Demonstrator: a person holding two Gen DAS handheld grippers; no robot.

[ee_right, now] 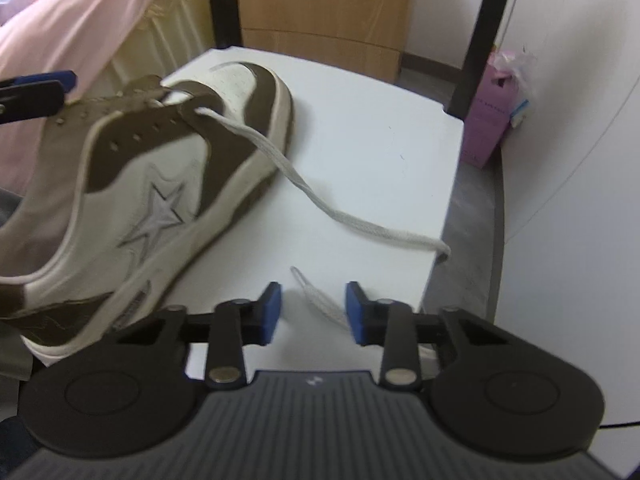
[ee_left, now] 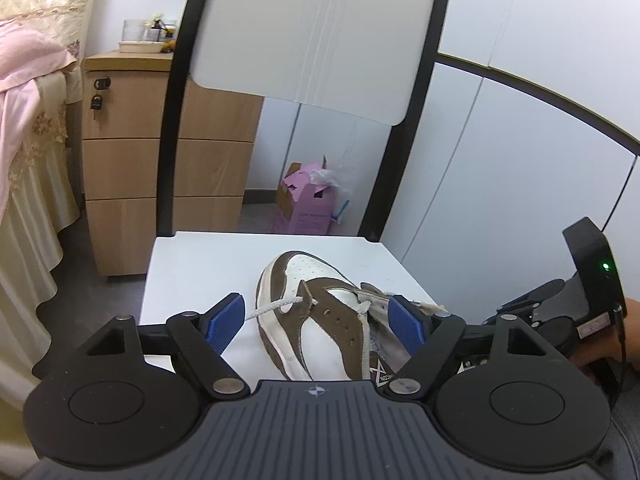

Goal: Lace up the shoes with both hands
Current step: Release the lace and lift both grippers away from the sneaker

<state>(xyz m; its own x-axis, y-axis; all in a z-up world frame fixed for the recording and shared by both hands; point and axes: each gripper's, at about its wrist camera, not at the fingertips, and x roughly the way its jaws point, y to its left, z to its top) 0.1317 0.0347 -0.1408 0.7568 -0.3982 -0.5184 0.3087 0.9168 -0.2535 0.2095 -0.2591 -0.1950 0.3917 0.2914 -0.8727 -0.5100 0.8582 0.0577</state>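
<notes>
Brown-and-white shoe (ee_right: 132, 184) lies on white chair seat (ee_right: 372, 128). Left gripper (ee_left: 320, 320) fingers spread wide either side of shoe, pinching nothing. Right gripper (ee_right: 314, 312) fingers partly spread around lace (ee_right: 320, 300) end, pads not touching it.

wrist views – close, shared shoe (ee_left: 320, 316)

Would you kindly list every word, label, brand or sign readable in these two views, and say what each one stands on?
Nothing reads cleanly in either view.
Shoe, tongue label near the bottom edge: an emblem above small upside-down lettering, too small to read reliably.
Pink box on the floor behind the chair: dark printed lines, too blurred to read.
Shoe side, right wrist view: a stitched star, no text.
</notes>
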